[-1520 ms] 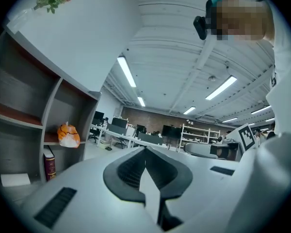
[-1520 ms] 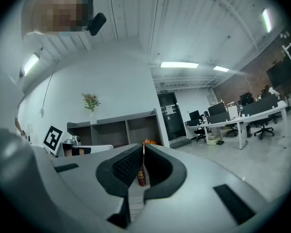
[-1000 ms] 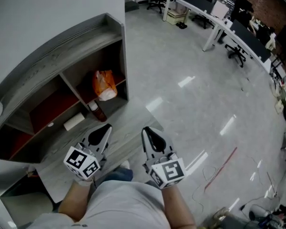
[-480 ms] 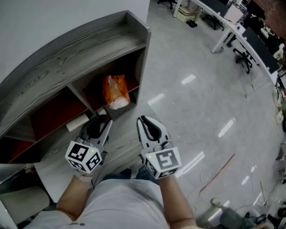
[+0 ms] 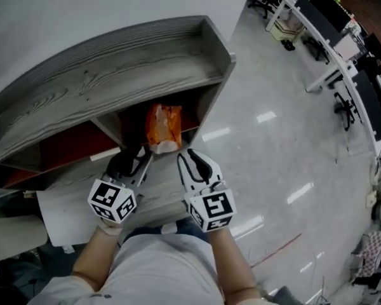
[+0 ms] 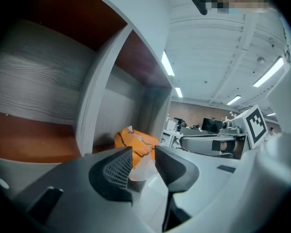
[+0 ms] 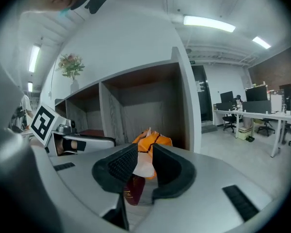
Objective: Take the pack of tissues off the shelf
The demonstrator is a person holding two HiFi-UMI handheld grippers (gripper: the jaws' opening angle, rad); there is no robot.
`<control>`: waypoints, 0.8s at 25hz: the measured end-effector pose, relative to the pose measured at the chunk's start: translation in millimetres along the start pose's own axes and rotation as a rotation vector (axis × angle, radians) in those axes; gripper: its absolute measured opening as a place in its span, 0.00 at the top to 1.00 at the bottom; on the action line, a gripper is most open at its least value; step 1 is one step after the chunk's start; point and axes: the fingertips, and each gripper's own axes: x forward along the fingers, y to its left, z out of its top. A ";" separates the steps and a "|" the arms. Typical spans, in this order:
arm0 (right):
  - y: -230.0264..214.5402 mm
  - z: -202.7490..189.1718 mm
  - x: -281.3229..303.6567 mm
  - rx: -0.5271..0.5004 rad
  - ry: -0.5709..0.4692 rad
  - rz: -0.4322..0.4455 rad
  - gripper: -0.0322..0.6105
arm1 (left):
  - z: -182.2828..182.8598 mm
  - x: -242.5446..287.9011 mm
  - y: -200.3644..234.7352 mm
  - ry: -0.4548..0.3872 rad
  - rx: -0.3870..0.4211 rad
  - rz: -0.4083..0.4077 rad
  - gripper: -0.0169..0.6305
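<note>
The task is only at its approach stage: the orange pack (image 5: 164, 126), which I take to be the tissues, sits on the shelf (image 5: 114, 68), in the lower right compartment, standing against the far wall with nothing gripping it. Both tools are held side by side just in front of that compartment, over the pale ledge (image 5: 70, 202) at the near edge of the unit. The left gripper (image 5: 134, 161) has its jaws opening, with a clear gap between the pads and nothing in it; the pack shows only beyond the tips, not touched. The right gripper (image 5: 192, 164) has its jaws apart by a narrow gap and holds nothing either; past its tips lie the pack and, nearer and lower, a dark red bottle (image 7: 131, 193) standing just beside the pack. What is left, by my judgement, is nearly everything: reaching into the compartment, closing on the soft pack without knocking the bottle, and drawing it out clear of the shelf.
</note>
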 end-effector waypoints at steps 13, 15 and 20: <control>-12.0 -23.4 55.8 -0.102 0.133 0.205 0.77 | -36.6 41.0 14.4 0.037 -0.066 0.169 0.73; -11.1 -27.8 60.6 -0.111 0.145 0.215 0.77 | -39.9 43.1 16.7 0.047 -0.076 0.182 0.73; -9.2 -32.4 65.4 -0.113 0.150 0.214 0.82 | -41.3 44.3 18.8 0.042 -0.070 0.187 0.80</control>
